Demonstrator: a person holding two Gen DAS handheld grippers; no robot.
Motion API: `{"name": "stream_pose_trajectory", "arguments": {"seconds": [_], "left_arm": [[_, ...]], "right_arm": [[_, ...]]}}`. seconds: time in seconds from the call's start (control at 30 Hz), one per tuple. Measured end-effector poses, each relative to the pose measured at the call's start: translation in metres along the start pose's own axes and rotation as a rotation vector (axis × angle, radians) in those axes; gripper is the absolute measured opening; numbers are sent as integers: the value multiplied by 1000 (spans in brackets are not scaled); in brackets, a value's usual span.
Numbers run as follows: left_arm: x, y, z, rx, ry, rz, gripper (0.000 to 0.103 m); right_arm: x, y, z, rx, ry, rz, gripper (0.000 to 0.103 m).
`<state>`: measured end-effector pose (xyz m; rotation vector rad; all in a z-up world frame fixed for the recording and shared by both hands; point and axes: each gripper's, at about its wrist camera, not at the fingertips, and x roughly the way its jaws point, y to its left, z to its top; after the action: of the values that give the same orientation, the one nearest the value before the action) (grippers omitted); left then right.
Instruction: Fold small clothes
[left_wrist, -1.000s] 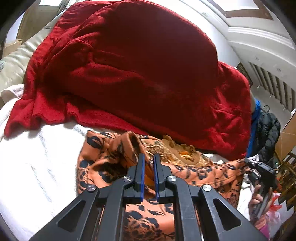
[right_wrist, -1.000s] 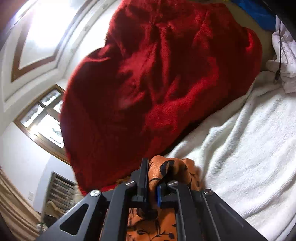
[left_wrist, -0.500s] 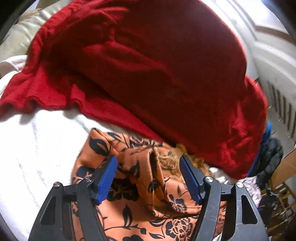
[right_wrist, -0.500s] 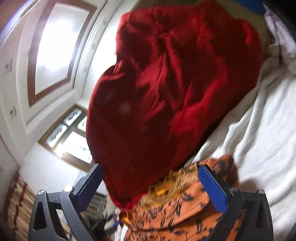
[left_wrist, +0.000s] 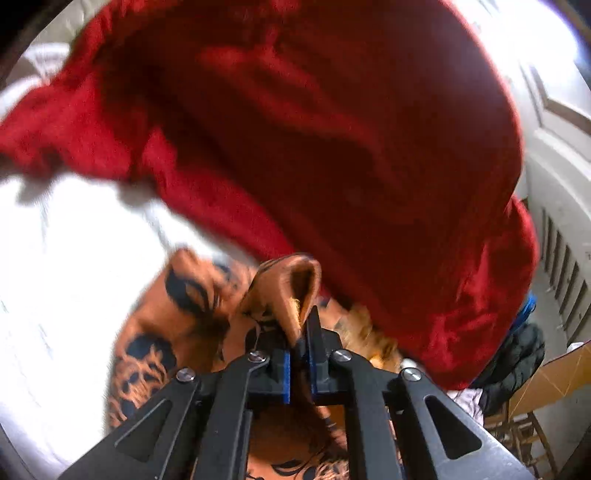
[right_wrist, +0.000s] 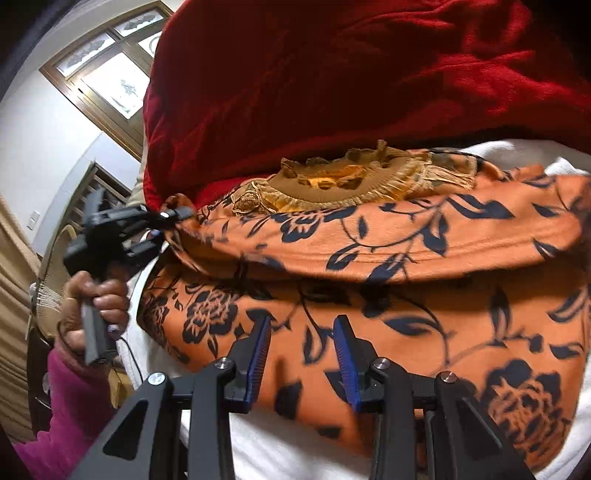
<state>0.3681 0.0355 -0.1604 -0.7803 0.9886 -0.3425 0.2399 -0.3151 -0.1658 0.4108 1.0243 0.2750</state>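
On the white towel-like cover (right_wrist: 295, 454) lies the orange garment w/ black flower print (right_wrist: 406, 332), and behind it rises a big red blanket (right_wrist: 332, 74), which fills the upper half of both views and touches the garment's far edge. The garment is spread flat on the cover; its upper part is folded over toward the front, so a thick fold runs across the middle in the right wrist view. A frilly brownish neckline (right_wrist: 332, 184) shows at the far side, just under the blanket edge.

The left gripper (left_wrist: 299, 350) is closed on a bunch of the garment's edge; the cloth stands up in a peak betw. the blue pads (left_wrist: 286, 376). In the right wrist view this same gripper (right_wrist: 173, 218) is seen at the garment's left corner, pinching it, w/ the person's left hand (right_wrist: 92, 306) around the handle and a pink sleeve (right_wrist: 70, 406) below.

The right gripper (right_wrist: 301, 350) is over the near part of the garment, jaws apart, nothing betw. them. Its blue pads (right_wrist: 258, 354) are near the cloth; if they touch it I cannot tell.
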Motion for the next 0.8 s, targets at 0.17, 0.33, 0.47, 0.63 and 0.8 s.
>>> {"name": "stream_pose_trajectory", "arguments": {"seconds": [0.17,0.33,0.47,0.63,0.8], "left_arm": [[-20,8,18,-41,-111,-32,6],[-18,22,31,-101,-124,7,6],[-32,-2,22,73,-112,73,6],[-68,-12,9,213,-171,98,21],[-98,28,17,103,-341,309,60]], "right_arm": [[38,-1,39,16,-1,-96,37],[34,-47,83,251,-233,-90,38],[16,-70,81,342,-318,-54,38],[-24,-82,57,347,-333,-130,38],[-38,-90,31,397,-308,-127,38]]}}
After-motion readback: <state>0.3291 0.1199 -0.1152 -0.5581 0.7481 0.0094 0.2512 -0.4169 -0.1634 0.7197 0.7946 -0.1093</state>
